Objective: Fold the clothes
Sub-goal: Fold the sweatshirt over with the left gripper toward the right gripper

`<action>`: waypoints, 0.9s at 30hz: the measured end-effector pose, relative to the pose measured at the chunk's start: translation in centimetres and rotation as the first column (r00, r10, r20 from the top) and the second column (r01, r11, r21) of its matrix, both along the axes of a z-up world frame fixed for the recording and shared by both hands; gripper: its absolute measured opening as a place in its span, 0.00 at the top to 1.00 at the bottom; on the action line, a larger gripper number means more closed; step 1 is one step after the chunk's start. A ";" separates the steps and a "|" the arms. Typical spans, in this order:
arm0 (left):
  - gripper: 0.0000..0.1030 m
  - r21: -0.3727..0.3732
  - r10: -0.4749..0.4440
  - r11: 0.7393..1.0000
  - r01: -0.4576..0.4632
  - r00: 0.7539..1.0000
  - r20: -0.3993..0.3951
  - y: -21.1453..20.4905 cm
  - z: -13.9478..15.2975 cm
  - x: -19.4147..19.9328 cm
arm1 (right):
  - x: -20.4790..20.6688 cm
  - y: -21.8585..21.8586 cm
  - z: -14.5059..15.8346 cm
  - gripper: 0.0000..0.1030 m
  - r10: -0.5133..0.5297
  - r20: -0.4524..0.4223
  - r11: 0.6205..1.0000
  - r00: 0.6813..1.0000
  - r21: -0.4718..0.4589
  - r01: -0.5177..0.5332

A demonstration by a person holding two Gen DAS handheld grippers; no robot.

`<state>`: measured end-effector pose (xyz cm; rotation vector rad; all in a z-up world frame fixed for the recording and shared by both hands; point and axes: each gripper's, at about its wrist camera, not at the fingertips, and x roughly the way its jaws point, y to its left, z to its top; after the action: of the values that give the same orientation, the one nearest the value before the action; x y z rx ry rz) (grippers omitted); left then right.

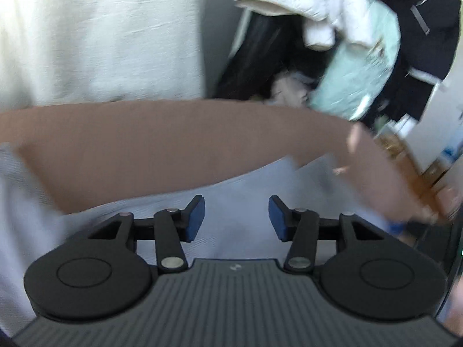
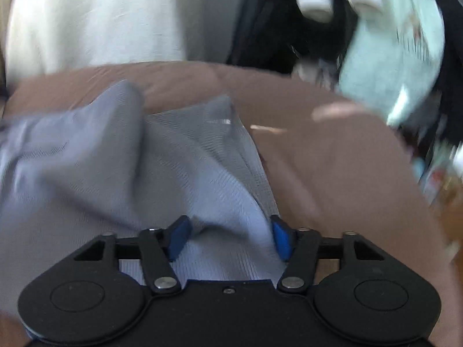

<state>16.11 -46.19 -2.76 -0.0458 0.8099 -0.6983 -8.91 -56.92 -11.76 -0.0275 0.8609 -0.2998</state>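
A light blue-grey ribbed garment (image 2: pixel 202 173) lies rumpled on a brown surface (image 2: pixel 332 173). My right gripper (image 2: pixel 228 237) is open, its blue pads (image 2: pixel 179 237) standing on either side of the cloth, which bunches between them. In the left wrist view my left gripper (image 1: pixel 236 218) is open and empty just above the same pale blue cloth (image 1: pixel 240 185), with the brown surface (image 1: pixel 173 144) beyond it. Both views are motion-blurred.
A white cloth (image 1: pixel 101 34) hangs at the back left. A heap of clothes sits at the back right: white (image 1: pixel 303 0), mint green (image 1: pixel 361 66) and dark navy (image 1: pixel 428 29) pieces. Cluttered small items (image 1: pixel 434 173) lie at the far right edge.
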 end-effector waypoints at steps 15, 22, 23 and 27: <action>0.91 0.140 0.056 0.989 -0.044 0.995 -0.084 -9.4 -7.9 0.8 | -4.1 -3.8 1.3 0.78 0.008 0.143 0.978 0.990 0.203 -0.037; 0.93 0.117 0.031 0.993 -0.026 0.999 -0.039 -5.9 -7.7 -2.5 | -3.3 -3.9 3.2 0.70 0.003 0.289 0.962 0.957 0.260 -0.081; 0.93 0.115 0.023 0.993 -0.019 0.999 -0.034 -5.4 -7.8 -2.9 | -3.0 -3.6 3.1 0.67 0.018 0.289 0.966 0.957 0.241 -0.091; 0.94 0.104 0.013 0.995 -0.011 1.000 -0.013 -3.2 -7.8 -4.9 | -1.4 -2.8 1.9 0.59 0.068 0.275 0.964 0.959 0.228 -0.133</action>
<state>11.20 -49.41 -10.55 0.0384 0.8568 -0.6443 -10.35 -59.67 -9.87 0.1947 0.6221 -0.0954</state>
